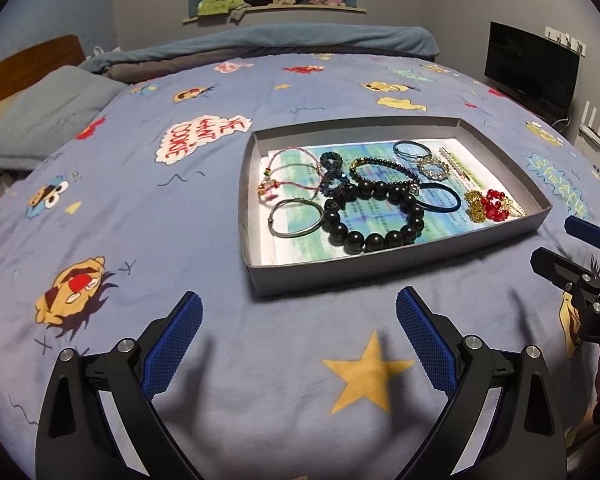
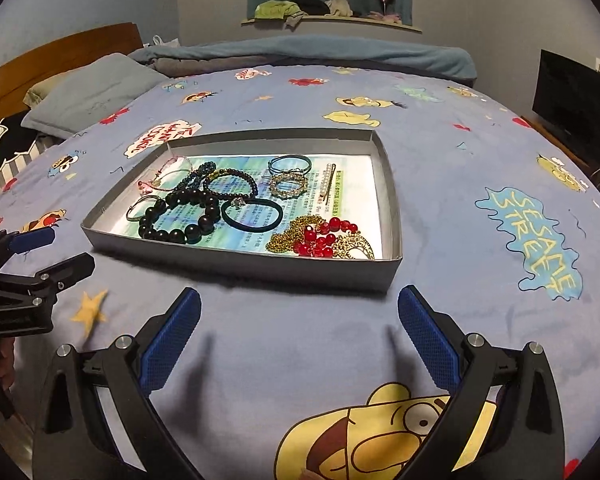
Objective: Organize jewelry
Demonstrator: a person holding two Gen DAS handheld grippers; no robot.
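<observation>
A shallow grey box tray (image 1: 312, 278) (image 2: 236, 258) lies on the bed, lined with printed paper. In it lie a large black bead bracelet (image 1: 374, 216) (image 2: 180, 216), a dark hair tie (image 1: 440, 198) (image 2: 252, 214), a red bead and gold chain piece (image 1: 492, 206) (image 2: 320, 238), a thin silver bangle (image 1: 296, 218), a pink cord bracelet (image 1: 284, 176) and several smaller bracelets. My left gripper (image 1: 300, 308) is open and empty, just short of the tray's near edge. My right gripper (image 2: 300, 304) is open and empty, near the tray's front right corner.
The bed has a blue cartoon-print cover (image 1: 140, 208) (image 2: 480, 160). A grey pillow (image 1: 48, 116) and wooden headboard (image 1: 28, 64) are at the left. A folded blanket (image 1: 284, 42) lies at the far end. A dark screen (image 1: 532, 68) stands at the right.
</observation>
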